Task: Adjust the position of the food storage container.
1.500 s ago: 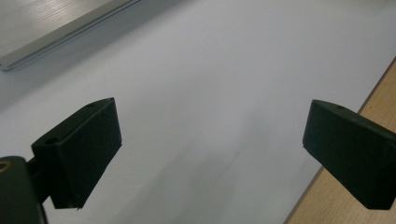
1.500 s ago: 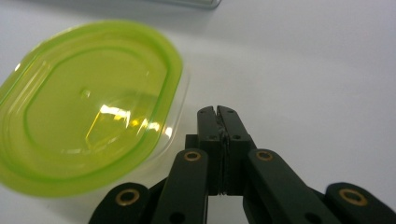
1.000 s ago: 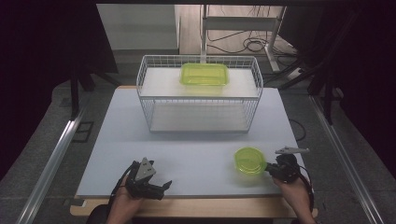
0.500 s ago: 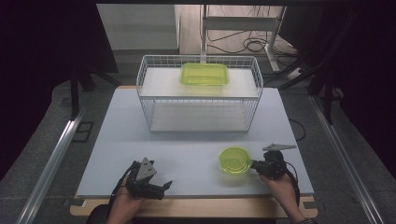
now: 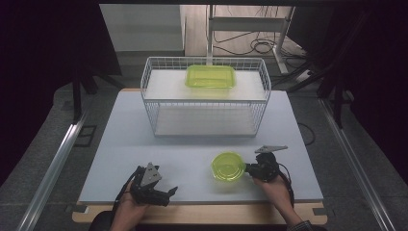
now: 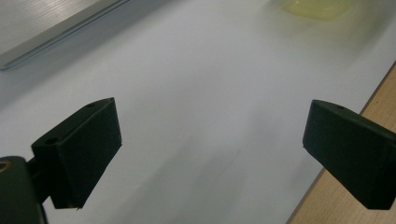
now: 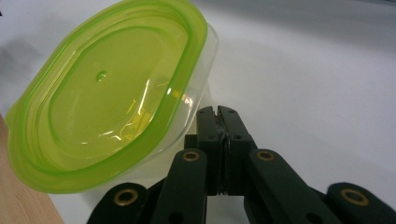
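Observation:
A round clear container with a yellow-green lid (image 5: 227, 167) (image 7: 107, 102) sits on the white table (image 5: 144, 144) near its front right. My right gripper (image 5: 247, 168) (image 7: 218, 112) is just to its right, jaws shut flat together, tips against the container's clear side wall. Nothing shows between the pads. My left gripper (image 5: 168, 195) (image 6: 210, 149) rests low at the table's front left, jaws wide open with only bare tabletop between them. The left gripper view catches the container as a blurred green patch (image 6: 317, 7) at its top edge.
A white wire basket (image 5: 150, 103) stands at the back middle of the table, with a rectangular yellow-green container (image 5: 210, 77) on its upper shelf. A wooden strip (image 5: 216, 214) runs along the table's front edge. Dark floor and cables lie beyond.
My right gripper has moved left along the table's front, and the round container has gone left with it. The left gripper has stayed where it was.

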The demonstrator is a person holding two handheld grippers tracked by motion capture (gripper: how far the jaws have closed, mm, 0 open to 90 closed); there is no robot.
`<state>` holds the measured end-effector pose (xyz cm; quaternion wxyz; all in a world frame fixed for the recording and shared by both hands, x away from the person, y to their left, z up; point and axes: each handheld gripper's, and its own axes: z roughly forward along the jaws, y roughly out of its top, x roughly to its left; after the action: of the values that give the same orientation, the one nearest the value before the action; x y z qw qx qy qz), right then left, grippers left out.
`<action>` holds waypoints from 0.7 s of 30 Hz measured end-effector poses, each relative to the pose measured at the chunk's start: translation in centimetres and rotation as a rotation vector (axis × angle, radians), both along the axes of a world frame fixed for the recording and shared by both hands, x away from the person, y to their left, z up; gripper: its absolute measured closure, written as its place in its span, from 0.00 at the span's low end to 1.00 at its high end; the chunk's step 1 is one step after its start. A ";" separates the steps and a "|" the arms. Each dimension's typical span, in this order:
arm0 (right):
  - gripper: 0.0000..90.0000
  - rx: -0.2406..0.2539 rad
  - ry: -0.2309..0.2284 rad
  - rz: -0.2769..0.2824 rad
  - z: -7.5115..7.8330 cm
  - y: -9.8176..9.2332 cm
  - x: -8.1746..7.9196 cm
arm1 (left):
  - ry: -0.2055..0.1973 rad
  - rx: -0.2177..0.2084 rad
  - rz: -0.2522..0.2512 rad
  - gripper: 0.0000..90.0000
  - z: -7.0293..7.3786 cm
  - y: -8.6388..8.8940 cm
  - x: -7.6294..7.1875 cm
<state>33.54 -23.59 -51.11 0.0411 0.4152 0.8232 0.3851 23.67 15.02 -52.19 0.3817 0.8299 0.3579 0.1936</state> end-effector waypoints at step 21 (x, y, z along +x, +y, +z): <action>0.97 0.008 0.002 0.128 -0.7 6.6 0.8 | 0.001 -0.005 -0.002 0.05 0.0 0.0 -0.1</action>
<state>34.31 -17.03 -51.78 0.0138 0.3623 0.8466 0.3895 23.58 15.04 -52.17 0.3840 0.8294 0.3576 0.1919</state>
